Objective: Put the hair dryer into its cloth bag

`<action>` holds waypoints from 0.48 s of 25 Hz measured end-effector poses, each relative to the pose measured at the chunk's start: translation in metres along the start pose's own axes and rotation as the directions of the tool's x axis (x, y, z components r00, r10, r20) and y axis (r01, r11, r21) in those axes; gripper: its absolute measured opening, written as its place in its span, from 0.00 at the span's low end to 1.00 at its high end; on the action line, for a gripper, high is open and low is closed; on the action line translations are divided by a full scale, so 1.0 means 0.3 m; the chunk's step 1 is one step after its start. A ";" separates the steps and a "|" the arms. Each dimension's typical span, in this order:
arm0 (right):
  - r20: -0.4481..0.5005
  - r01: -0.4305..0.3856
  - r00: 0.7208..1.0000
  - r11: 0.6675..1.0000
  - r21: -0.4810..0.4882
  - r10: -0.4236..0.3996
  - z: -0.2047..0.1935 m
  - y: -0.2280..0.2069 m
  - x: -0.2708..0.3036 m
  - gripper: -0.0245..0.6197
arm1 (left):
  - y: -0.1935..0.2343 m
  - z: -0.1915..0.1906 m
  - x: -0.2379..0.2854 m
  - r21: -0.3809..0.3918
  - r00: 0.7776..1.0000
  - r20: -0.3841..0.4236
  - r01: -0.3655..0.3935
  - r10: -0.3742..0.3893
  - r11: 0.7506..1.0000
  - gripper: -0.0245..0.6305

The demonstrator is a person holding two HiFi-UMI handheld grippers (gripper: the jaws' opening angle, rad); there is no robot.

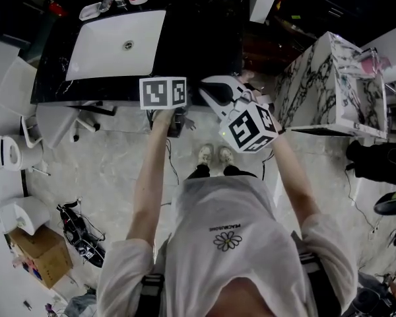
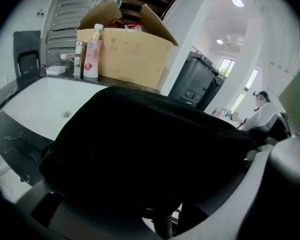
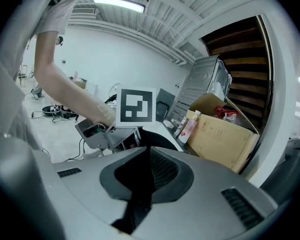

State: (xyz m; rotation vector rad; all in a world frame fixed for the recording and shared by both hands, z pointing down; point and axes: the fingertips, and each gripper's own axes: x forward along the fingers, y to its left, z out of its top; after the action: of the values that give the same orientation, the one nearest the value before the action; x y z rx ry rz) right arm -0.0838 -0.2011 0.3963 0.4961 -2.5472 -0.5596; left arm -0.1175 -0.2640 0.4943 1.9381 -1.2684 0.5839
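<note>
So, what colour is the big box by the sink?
The box is brown; clearest in the left gripper view.

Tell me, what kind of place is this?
Probably a mock bathroom set up in a workshop hall: a white sink in a black counter with toiletry bottles, yet a cardboard box beside them and a bare corrugated ceiling overhead.

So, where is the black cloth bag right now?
The black cloth bag fills the middle of the left gripper view, in front of the white sink, and the right claw is shut on it.
</note>
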 end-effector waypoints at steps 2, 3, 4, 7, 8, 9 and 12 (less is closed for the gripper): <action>0.001 -0.006 1.000 1.000 -0.001 0.006 0.001 0.001 0.002 0.08 | 0.011 0.017 0.019 -0.016 1.000 0.008 -0.005 0.005 1.000 0.41; 0.001 -0.008 1.000 1.000 -0.001 0.008 0.001 -0.001 0.002 0.08 | 0.014 0.026 0.028 -0.023 1.000 0.011 -0.006 0.006 1.000 0.41; -0.001 -0.009 1.000 1.000 -0.001 0.009 0.001 -0.004 0.000 0.08 | 0.015 0.036 0.037 -0.027 1.000 0.014 -0.006 0.007 1.000 0.41; -0.005 -0.006 1.000 1.000 -0.005 0.006 0.001 -0.020 -0.007 0.08 | 0.016 0.066 0.068 -0.020 1.000 0.023 -0.016 0.016 1.000 0.41; -0.007 -0.003 1.000 1.000 -0.009 0.003 0.003 -0.023 -0.006 0.08 | 0.020 0.075 0.077 -0.020 0.999 0.029 -0.022 0.023 1.000 0.41; -0.011 -0.002 1.000 1.000 -0.014 0.001 0.005 -0.027 -0.004 0.08 | 0.027 0.082 0.085 -0.021 0.999 0.037 -0.029 0.030 0.999 0.41; -0.019 0.005 1.000 1.000 -0.014 -0.005 0.000 -0.039 0.008 0.08 | 0.048 0.103 0.113 -0.027 0.998 0.053 -0.046 0.047 0.999 0.41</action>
State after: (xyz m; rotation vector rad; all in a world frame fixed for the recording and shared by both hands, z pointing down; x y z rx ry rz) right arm -0.0829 -0.2122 0.3917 0.5007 -2.5225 -0.5715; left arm -0.1174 -0.3112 0.5037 1.9186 -1.3509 0.5396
